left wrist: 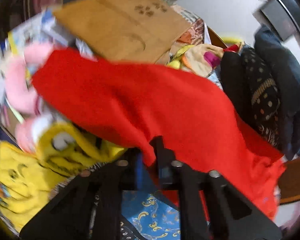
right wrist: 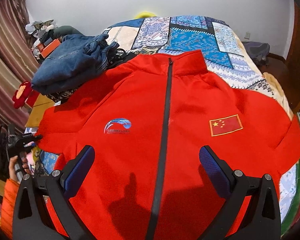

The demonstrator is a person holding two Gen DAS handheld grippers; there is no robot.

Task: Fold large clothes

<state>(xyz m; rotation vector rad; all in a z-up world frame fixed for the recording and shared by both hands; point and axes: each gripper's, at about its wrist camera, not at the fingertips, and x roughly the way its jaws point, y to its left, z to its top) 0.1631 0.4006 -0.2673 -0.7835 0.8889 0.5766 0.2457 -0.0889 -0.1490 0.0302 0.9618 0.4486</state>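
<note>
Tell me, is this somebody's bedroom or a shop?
Most likely a bedroom. The red jacket lies on a bed with a patchwork quilt, folded jeans sit beside it, and striped curtains hang at the side.

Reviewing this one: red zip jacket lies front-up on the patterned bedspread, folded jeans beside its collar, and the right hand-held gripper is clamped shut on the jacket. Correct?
Not quite. The right hand-held gripper is open, its blue pads spread apart above the red zip jacket, as the right wrist view shows. The folded jeans and patterned bedspread are as stated.
</note>
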